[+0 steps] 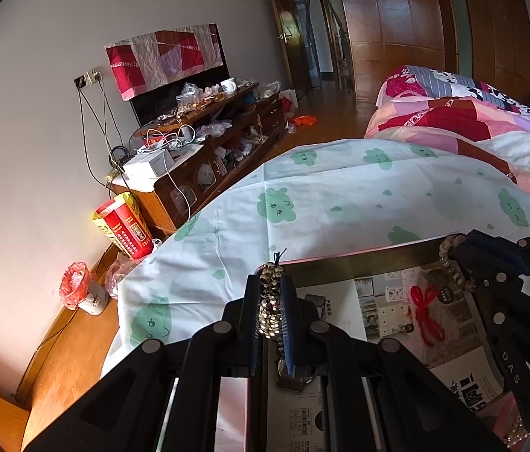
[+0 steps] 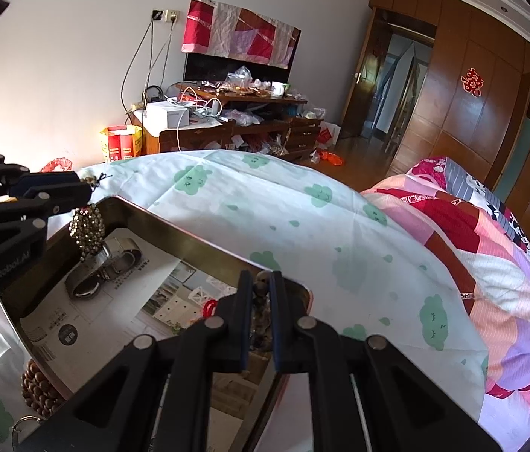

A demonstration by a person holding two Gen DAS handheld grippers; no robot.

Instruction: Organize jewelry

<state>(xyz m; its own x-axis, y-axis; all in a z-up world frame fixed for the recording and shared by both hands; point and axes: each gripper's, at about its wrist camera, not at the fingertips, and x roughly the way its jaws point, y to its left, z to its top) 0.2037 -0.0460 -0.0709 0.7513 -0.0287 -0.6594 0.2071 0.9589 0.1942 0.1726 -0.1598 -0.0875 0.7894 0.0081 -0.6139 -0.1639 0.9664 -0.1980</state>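
Note:
A metal tin box (image 2: 174, 239) lined with printed paper lies open on the cloud-print cloth; it also shows in the left wrist view (image 1: 363, 254). My left gripper (image 1: 270, 282) is shut on a bunched speckled bead strand (image 1: 269, 312), which hangs over the box's left end (image 2: 87, 231). My right gripper (image 2: 261, 286) is shut on a brown bead bracelet (image 1: 453, 263), held above the box's right end. A wristwatch (image 2: 103, 267) and a red cord (image 1: 425, 312) lie inside the box. A brown bead bracelet (image 2: 37, 390) lies on the cloth outside the box.
The box sits on a cloth (image 2: 302, 222) with green clouds. A patchwork quilt (image 2: 491, 256) lies to the right. A cluttered wooden TV cabinet (image 1: 204, 150) stands against the wall, with a red-bagged bin (image 1: 76, 288) and a red-yellow bag (image 1: 124, 226) on the floor.

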